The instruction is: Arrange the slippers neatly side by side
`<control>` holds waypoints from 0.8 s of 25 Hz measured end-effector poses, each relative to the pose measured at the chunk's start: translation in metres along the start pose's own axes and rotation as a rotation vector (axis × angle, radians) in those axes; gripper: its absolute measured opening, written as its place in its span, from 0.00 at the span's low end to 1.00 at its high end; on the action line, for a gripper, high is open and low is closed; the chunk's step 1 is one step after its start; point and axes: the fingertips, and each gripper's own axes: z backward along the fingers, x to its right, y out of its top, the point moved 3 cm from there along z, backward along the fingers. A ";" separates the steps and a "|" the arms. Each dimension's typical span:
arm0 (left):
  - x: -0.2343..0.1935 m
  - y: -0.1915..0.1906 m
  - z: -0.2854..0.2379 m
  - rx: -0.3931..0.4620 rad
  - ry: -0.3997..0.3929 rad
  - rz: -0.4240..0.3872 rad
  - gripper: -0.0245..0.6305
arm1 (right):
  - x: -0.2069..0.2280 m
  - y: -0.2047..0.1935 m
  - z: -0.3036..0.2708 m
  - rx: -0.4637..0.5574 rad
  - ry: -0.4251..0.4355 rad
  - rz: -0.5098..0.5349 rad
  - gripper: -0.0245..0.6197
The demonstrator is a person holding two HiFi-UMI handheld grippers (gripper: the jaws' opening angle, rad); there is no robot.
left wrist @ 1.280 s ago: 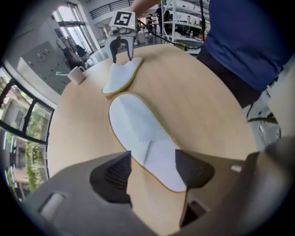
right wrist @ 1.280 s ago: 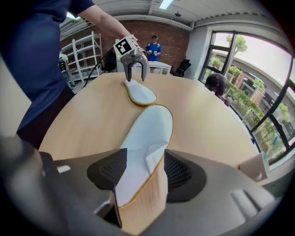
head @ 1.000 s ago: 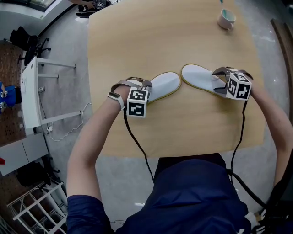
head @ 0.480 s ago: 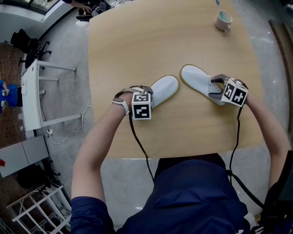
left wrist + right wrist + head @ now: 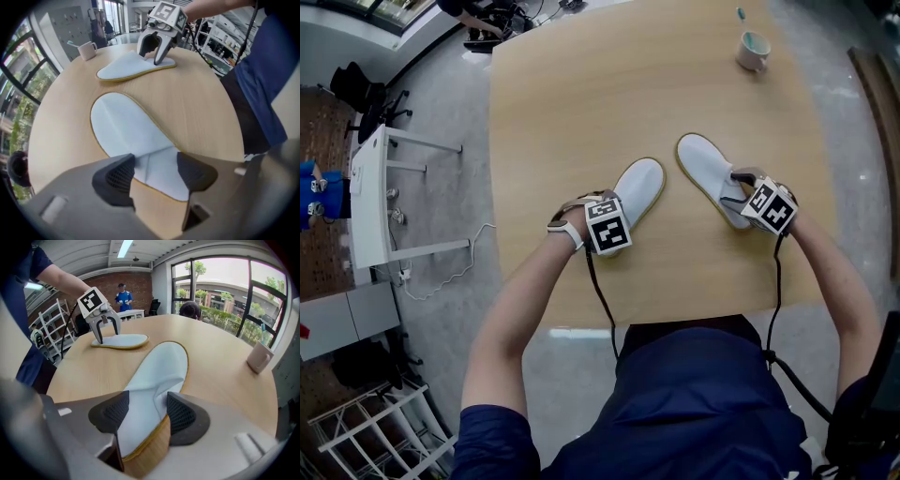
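Your left gripper (image 5: 154, 172) sits farthest from the mug (image 5: 754, 50), down and to its left on the table (image 5: 581, 103). Its jaws are drawn in partway on the heel end of the left slipper (image 5: 637, 186), with the pale cloth filling the gap from pad to pad. That slipper is white and flat with a thin yellow rim all round. A faint crease runs across it where you hold it. Its toe slants up and right, towards the mug.

The right slipper (image 5: 701, 164) matches it, with the same white cloth and yellow edge. It lies nearer the mug, almost straight below it. Its toe slants up and left, away from the mug's side. The two toes come near each other without touching, while the heels stand well apart, so the pair makes a V that opens towards you and is not yet parallel.

Your right gripper (image 5: 146, 412) is the one closest below the mug. Its jaws are closed partway onto the right slipper's heel end, and the soft upper puckers into a raised fold between the ribbed pads.

The mug is pale, stands upright and is well clear of both slippers, near the table's far right edge.
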 end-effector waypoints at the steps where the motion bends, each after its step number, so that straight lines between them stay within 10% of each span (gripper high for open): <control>1: 0.003 0.000 0.001 0.005 0.004 0.022 0.48 | -0.004 0.002 0.000 0.001 -0.011 -0.016 0.45; 20: 0.035 0.025 0.002 0.043 0.046 0.446 0.48 | -0.052 0.008 0.005 0.008 -0.176 -0.264 0.45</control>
